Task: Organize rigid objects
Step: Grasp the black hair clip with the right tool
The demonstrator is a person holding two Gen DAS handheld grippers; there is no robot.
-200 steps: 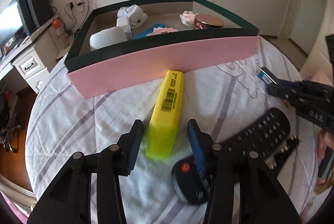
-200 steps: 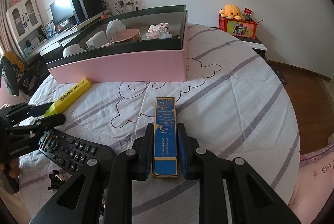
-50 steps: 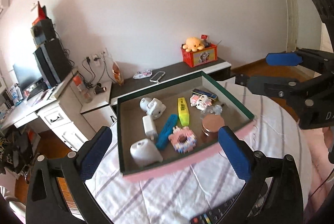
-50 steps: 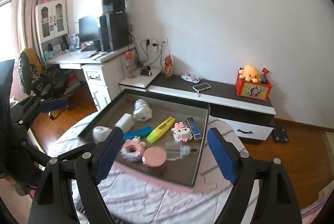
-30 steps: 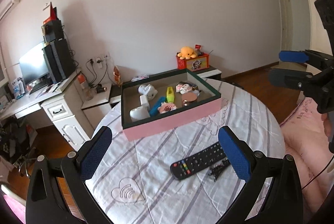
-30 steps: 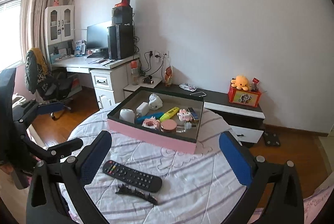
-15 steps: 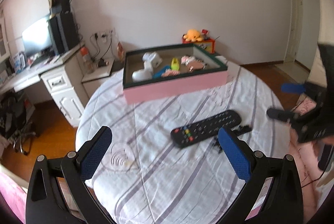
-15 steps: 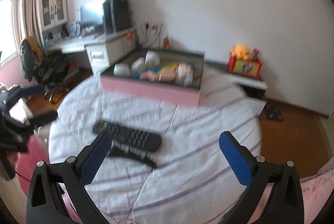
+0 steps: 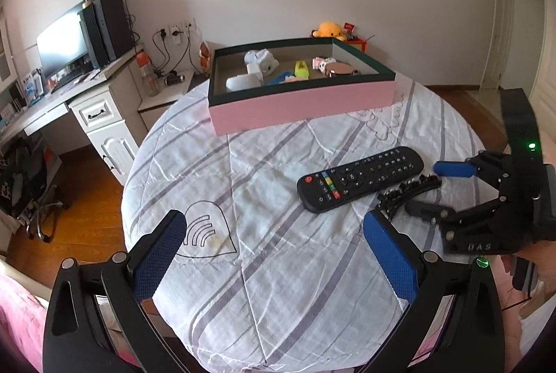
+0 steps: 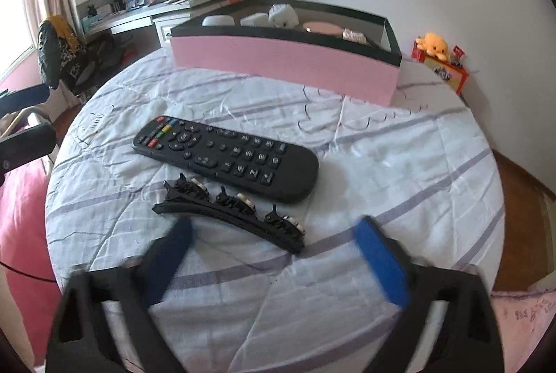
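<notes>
Two things lie side by side on the table (image 10: 399,164): a black remote (image 10: 226,157) and a hair clip (image 10: 229,216). The left gripper (image 9: 274,254) gapes wide, empty. The right gripper (image 10: 274,251), jaws just closing, grips nothing.

Box (image 9: 302,102): pink wall, dark green rim. Remote (image 10: 226,157): black, coloured buttons. Cloth (image 9: 278,268): white, grey stripes.

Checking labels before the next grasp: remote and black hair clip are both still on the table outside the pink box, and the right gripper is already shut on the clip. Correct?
Not quite. The remote and hair clip do lie on the table outside the pink box, but the right gripper is open, its jaws just closing, short of the clip and not touching it. The right wrist view shows this.
</notes>
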